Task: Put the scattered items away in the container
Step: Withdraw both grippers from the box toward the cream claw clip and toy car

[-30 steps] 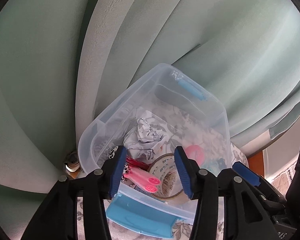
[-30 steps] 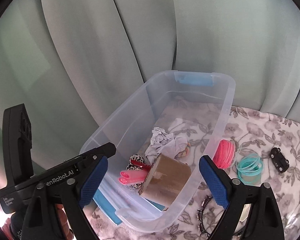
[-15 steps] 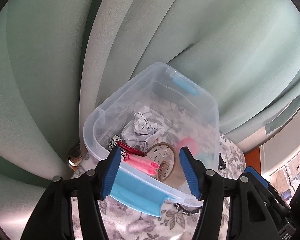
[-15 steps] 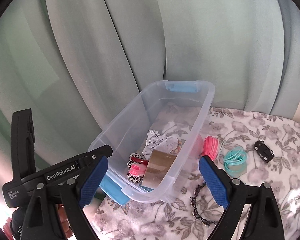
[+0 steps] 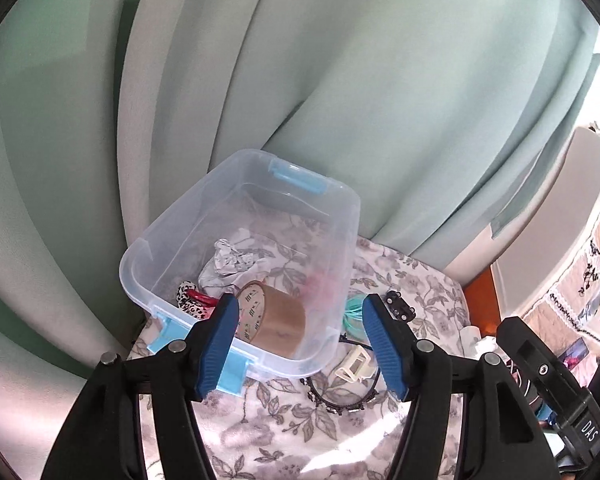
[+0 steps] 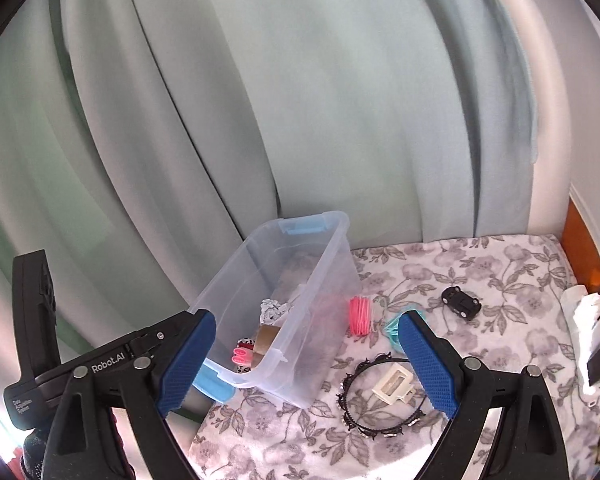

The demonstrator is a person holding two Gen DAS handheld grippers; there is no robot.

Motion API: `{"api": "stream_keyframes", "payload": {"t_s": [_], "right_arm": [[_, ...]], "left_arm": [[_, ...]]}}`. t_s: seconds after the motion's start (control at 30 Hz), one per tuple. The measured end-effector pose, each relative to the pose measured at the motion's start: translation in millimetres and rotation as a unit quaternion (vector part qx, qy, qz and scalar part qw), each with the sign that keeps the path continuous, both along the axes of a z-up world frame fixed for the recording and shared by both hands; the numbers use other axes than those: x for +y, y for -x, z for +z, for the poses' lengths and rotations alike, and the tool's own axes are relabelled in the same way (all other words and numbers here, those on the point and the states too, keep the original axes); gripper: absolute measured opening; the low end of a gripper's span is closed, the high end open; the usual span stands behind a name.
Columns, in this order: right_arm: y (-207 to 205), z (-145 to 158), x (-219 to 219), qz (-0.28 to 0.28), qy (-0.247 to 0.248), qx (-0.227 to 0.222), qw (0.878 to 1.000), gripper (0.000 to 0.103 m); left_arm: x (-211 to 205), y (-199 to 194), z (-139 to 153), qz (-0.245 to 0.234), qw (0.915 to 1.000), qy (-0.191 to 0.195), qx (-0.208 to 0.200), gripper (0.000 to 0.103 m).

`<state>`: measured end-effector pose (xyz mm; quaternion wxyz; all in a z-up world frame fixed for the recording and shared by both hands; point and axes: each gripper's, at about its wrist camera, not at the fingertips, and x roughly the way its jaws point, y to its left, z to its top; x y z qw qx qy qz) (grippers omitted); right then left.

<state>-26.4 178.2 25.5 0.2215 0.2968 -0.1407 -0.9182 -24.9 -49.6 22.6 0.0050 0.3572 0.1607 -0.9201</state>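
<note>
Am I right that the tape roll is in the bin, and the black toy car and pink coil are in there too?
Not quite. The tape roll is in the bin, but the black toy car and pink coil lie outside it on the floral cloth, as the right wrist view shows.

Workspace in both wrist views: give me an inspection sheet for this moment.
Surface: floral bedspread.
Job's things: clear bin holds tape roll, crumpled paper, pink clips. Outside it: pink coil, teal bands, black toy car, beaded headband, cream claw clip.
Clutter: white items at the right edge, unclear.
Grippers: left gripper opening, empty; right gripper open, empty.
Cables: nothing seen.
Surroundings: green curtain.
</note>
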Motion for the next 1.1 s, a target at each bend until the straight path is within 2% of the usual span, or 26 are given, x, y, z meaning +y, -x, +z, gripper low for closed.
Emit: {"api": "stream_keyframes", "payload": {"t_s": [0.2, 0.37, 0.7, 0.97, 1.1], "right_arm": [[-10.5, -2.8, 52.2, -0.036, 0.03, -0.001, 0.999, 0.095], [-16.9, -14.1, 83.6, -0.073, 0.021, -0.006, 0.997, 0.095], [-16.6, -46.0, 133.7, -0.111, 0.048, -0.045, 0.992, 0.095], [-7.0, -75.7, 153.9, -0.122, 0.061, -0.086, 0.987, 0.095], [5.1, -92.7, 154.8, -0.121, 0.061, -0.108, 0.985, 0.095]], "left_arm": [[47.7, -13.7, -3.7, -0.027, 0.9989, 0.038, 0.0, 0.065], [87.0, -11.6, -8.9, -0.064, 0.9949, 0.077, -0.01, 0.065], [140.8, 1.5, -48.2, -0.124, 0.9794, 0.139, -0.078, 0.065], [167.2, 14.8, -86.8, -0.162, 0.9643, 0.162, -0.133, 0.065], [172.8, 26.0, -108.2, -0.164, 0.9586, 0.169, -0.16, 0.065]]}}
